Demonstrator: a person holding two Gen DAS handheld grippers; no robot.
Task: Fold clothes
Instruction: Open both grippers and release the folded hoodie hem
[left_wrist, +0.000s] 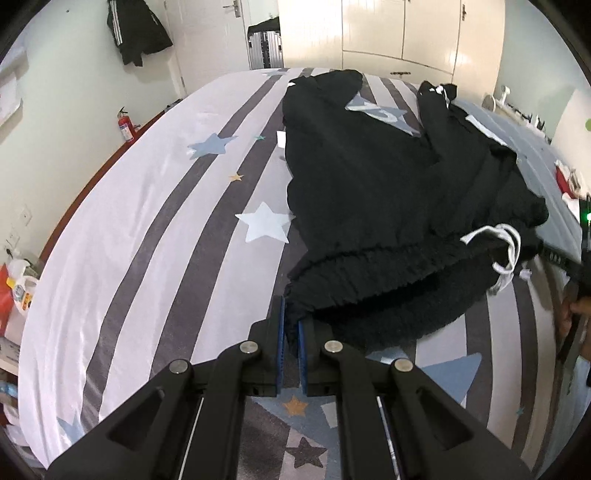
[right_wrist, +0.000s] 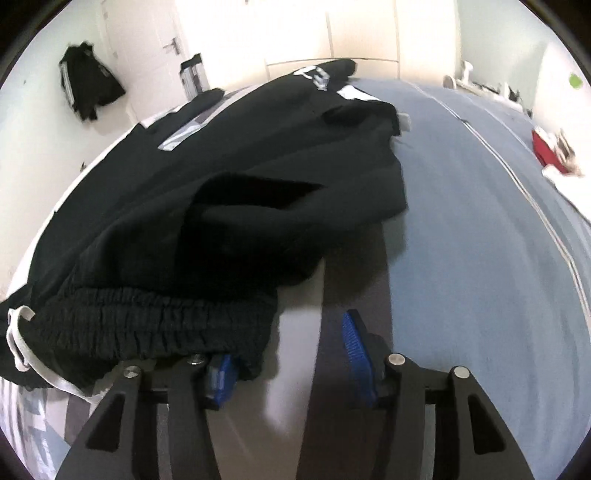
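Black trousers (left_wrist: 369, 192) with an elastic waistband and a white drawstring (left_wrist: 506, 254) lie across the striped, star-printed bedsheet (left_wrist: 147, 221). My left gripper (left_wrist: 291, 314) is shut on the left corner of the waistband, with black cloth pinched between its blue pads. In the right wrist view the trousers (right_wrist: 221, 184) fill the left half and the waistband (right_wrist: 147, 321) drapes over the left finger. My right gripper (right_wrist: 288, 347) stands open. Its right pad (right_wrist: 354, 343) is bare, and no cloth is pinched between the pads. A hand (left_wrist: 576, 310) shows at the right edge of the left wrist view.
A black jacket (left_wrist: 136, 29) hangs on the wall by the door. A fire extinguisher (left_wrist: 125, 125) stands past the bed's left edge, and bottles (left_wrist: 18, 291) sit at the near left. A red and white item (right_wrist: 550, 151) lies on the bed's far right. Cupboards (left_wrist: 406, 29) stand behind.
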